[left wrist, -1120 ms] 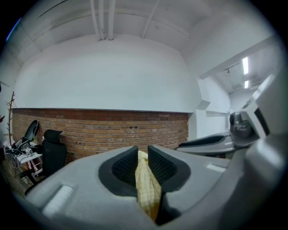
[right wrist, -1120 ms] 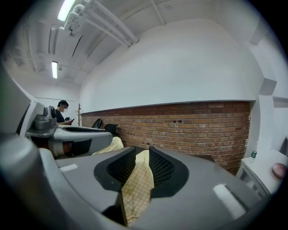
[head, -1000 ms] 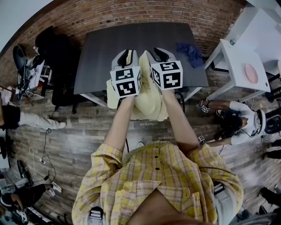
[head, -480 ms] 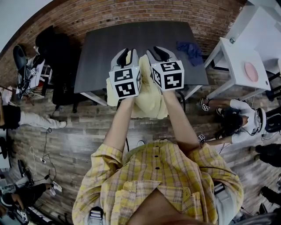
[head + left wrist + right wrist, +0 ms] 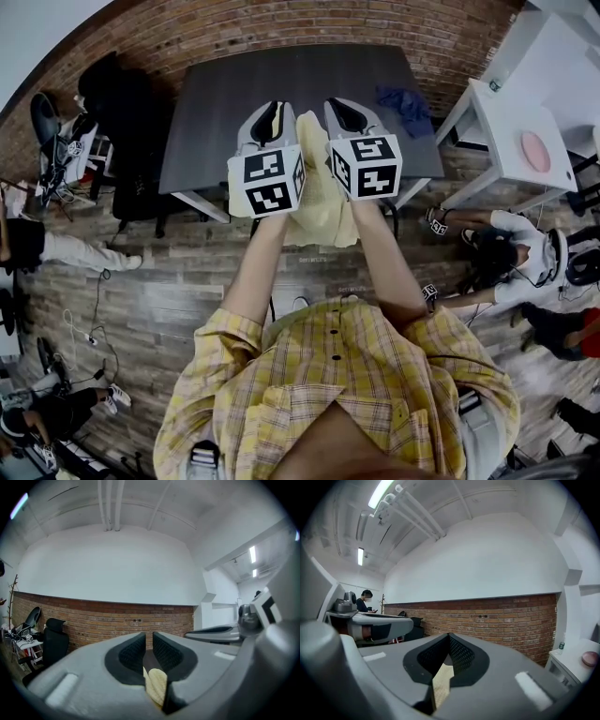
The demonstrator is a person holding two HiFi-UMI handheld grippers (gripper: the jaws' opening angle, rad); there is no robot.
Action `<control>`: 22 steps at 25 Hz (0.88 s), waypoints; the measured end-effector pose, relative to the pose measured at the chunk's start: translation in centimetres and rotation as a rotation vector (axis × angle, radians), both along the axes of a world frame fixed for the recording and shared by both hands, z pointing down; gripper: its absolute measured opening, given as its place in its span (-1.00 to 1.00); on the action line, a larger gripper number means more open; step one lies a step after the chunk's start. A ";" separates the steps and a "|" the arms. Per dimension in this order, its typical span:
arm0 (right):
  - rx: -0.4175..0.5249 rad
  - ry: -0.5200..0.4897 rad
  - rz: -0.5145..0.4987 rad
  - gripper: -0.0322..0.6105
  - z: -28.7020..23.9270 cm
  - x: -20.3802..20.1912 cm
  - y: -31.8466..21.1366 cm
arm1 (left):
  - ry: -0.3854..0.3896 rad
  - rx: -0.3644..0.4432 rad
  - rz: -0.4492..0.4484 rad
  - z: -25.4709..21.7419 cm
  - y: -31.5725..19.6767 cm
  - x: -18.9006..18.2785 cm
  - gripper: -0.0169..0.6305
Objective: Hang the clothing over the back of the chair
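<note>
Keep both hands level and draw them apart, so the garment (image 5: pixel 319 202) opens wide before it goes over a chair back. The left tool (image 5: pixel 270 112) pinches a yellow fold. The right tool (image 5: pixel 345 111) has just been closing and now nips the fabric too, with the garment hanging at the bench's (image 5: pixel 206 103) near edge.

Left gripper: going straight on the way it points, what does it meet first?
Nothing near, it seems: the left gripper, shut on the yellow garment, points level at the brick wall across the room, though depth is unclear.
</note>
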State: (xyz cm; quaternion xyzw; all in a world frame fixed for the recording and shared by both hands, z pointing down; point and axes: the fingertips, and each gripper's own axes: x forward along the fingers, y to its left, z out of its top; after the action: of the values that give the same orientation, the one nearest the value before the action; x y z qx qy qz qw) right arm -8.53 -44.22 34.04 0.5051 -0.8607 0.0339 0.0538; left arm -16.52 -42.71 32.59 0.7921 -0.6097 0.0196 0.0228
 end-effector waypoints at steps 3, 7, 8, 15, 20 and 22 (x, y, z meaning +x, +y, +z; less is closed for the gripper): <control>0.004 -0.007 -0.003 -0.89 -0.3 -0.2 0.8 | -0.011 0.000 0.016 -0.1 1.0 0.4 -0.84; 0.015 -0.016 -0.011 -0.89 -0.6 0.3 2.1 | -0.018 0.001 0.021 0.2 2.1 1.4 -0.92; 0.017 -0.016 -0.015 -0.89 -0.7 0.4 2.5 | -0.019 0.002 0.021 0.2 2.4 1.6 -0.94; 0.023 -0.029 -0.023 -0.89 -0.6 0.9 4.9 | -0.031 0.004 0.029 0.4 4.6 2.6 -0.94; 0.022 -0.040 -0.030 -0.89 -0.2 1.1 6.4 | -0.027 0.010 0.026 0.4 6.0 2.6 -0.94; 0.023 -0.048 -0.032 -0.89 -0.2 1.3 7.1 | -0.029 0.014 0.027 0.4 6.5 2.7 -0.94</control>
State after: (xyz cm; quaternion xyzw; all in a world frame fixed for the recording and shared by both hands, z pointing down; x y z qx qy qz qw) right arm -7.22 -37.12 33.80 0.4907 -0.8702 0.0354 0.0279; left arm -13.78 -36.20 33.03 0.8000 -0.5993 0.0272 0.0083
